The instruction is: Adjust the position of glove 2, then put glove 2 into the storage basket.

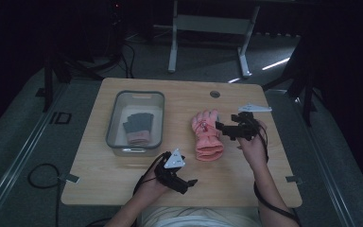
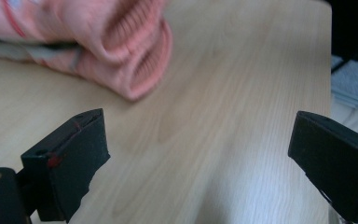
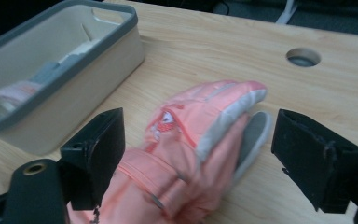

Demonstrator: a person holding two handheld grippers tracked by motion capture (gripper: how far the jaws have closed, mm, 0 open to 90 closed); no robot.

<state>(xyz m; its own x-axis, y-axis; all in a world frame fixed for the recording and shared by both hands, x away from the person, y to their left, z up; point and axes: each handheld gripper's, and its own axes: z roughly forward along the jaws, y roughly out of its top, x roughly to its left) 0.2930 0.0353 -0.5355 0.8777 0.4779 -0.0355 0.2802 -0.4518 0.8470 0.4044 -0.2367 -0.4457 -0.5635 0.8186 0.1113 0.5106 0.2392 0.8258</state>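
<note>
Pink glove (image 1: 207,135) lies mid-frame on the worktop (image 1: 246,179), free. My right gripper (image 1: 223,126) and left gripper (image 1: 192,182) both gape empty. Grabbing only the cuff probably lets it flop short of the bin (image 1: 116,116).

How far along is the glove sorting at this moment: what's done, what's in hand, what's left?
Done: one dark glove with a pink cuff already lies in the grey bin. In hand: nothing. The pink glove lies flat on the table; the right gripper stands open beside it, and the left gripper is open, short of the cuff. Left: probably gripping the pink glove and moving it to the bin.
</note>
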